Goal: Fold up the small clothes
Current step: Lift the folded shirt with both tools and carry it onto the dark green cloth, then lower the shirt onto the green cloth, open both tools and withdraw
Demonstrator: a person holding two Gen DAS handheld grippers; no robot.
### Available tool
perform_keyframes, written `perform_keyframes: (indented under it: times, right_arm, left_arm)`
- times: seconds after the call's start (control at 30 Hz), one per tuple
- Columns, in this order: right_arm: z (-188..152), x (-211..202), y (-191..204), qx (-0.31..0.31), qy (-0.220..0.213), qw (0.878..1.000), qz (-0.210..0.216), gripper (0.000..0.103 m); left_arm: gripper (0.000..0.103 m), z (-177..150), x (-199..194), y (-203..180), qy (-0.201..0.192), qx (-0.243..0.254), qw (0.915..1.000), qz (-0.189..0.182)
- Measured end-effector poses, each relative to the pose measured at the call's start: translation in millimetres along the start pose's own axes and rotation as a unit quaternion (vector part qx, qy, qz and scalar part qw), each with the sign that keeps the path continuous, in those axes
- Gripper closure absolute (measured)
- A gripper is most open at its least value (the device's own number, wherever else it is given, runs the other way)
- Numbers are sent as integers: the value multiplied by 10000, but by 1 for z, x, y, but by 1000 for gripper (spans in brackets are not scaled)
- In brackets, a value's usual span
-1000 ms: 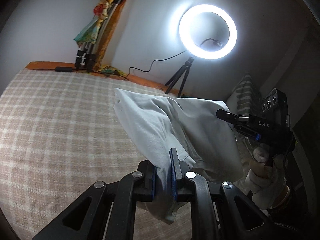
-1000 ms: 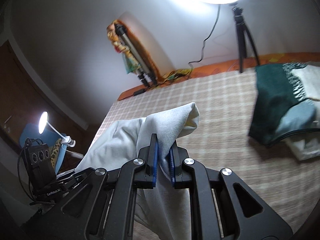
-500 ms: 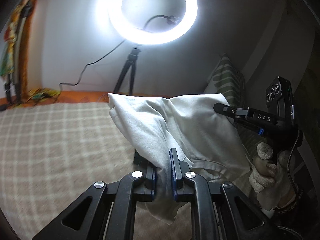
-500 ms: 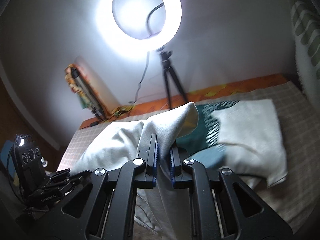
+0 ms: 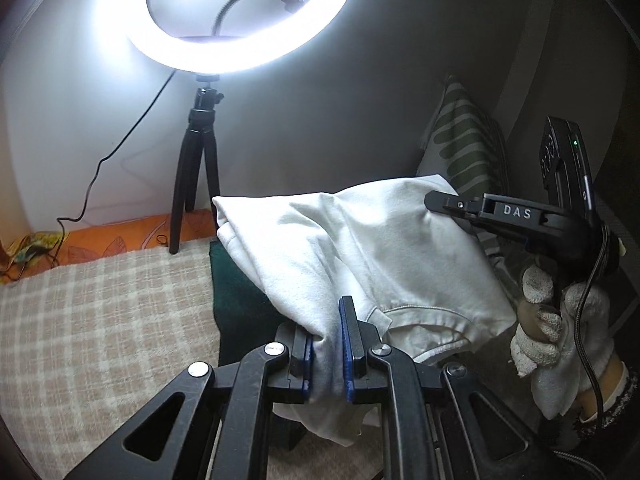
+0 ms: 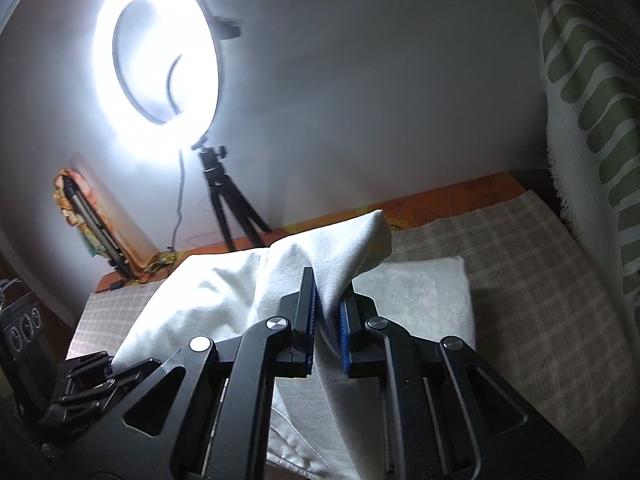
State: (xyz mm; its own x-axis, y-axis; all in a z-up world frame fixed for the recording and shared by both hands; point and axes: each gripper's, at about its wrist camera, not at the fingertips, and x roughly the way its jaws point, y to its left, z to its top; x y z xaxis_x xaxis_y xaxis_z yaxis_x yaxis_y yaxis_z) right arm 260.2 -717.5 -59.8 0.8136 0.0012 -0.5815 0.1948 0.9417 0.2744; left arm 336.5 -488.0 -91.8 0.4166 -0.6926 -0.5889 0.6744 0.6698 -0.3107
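Both grippers, left [image 5: 326,350] and right [image 6: 325,334], have jaws clenched on a white garment [image 5: 360,248], holding it stretched above the bed [image 5: 100,320] for folding.

Garment [image 5: 360,248] betw. both grippers over bed [image 5: 100,320]; ring light [image 5: 240,20] behind, pillow [image 5: 460,148] far right

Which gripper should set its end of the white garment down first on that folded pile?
Probably the right gripper: the folded stack lies directly below its clamped end of the white garment, while the left gripper holds its end beside the pile.
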Motion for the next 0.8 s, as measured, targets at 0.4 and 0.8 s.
perform_keyframes:
  times: [0.4, 0.8]
  right_arm:
    - [-4, 50, -26, -246, 208, 9941, -1038, 86]
    - [3, 0, -26, -199, -188, 9920, -1232, 42]
  left_arm:
    - [70, -8, 44, -12, 371, 281, 9980, 436]
    - [31, -11, 11, -36, 298, 513, 9969, 514]
